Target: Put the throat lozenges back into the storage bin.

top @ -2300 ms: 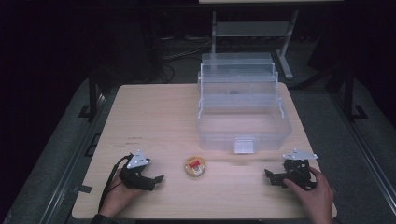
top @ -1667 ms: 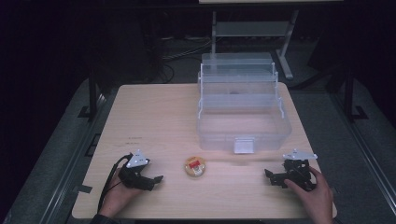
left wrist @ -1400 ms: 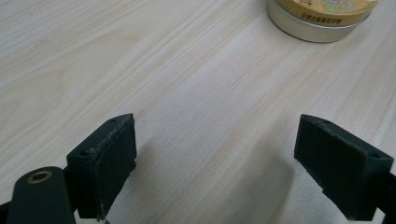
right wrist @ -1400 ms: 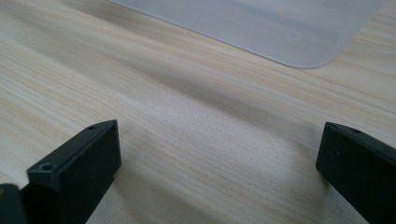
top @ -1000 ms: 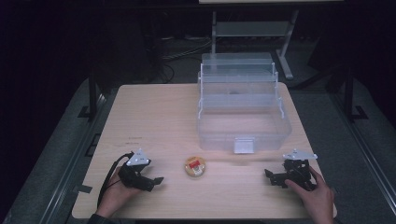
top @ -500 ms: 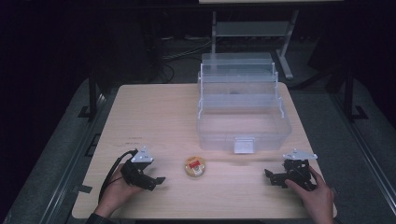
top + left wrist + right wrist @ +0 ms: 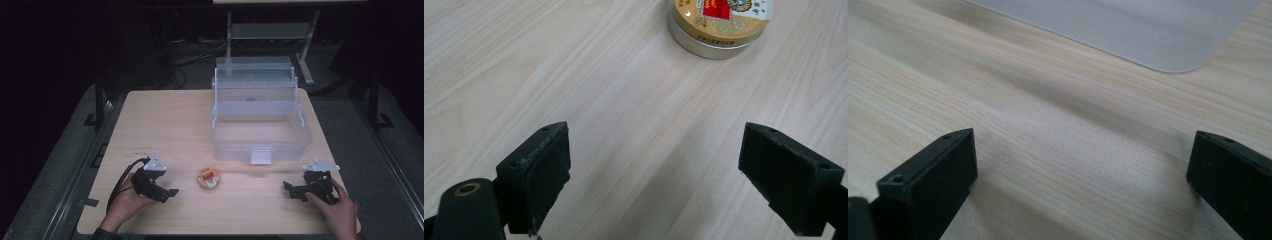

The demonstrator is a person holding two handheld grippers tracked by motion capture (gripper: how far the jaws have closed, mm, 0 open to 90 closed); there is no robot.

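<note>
A small round tin (image 7: 208,178) with a red and gold label lies near the table's front middle; in the left gripper view the tin (image 7: 719,23) sits ahead of the jaws, slightly right. My left gripper (image 7: 170,193) rests low at the front left, open, nothing between its jaws (image 7: 651,182). At the front right my right gripper (image 7: 289,189) is open too, jaws wide (image 7: 1080,182) over bare wood. A clear plastic tiered box (image 7: 258,115) stands open at the back right; its lower edge (image 7: 1128,30) appears ahead of the right jaws.
The light wooden table (image 7: 170,120) has open room on its left half. Dark floor, cables and a metal stand (image 7: 270,30) lie beyond the far edge. The box's front latch (image 7: 261,155) faces the person.
The left gripper has shifted slightly right and forward toward the tin. The right gripper and the tin have stayed put.
</note>
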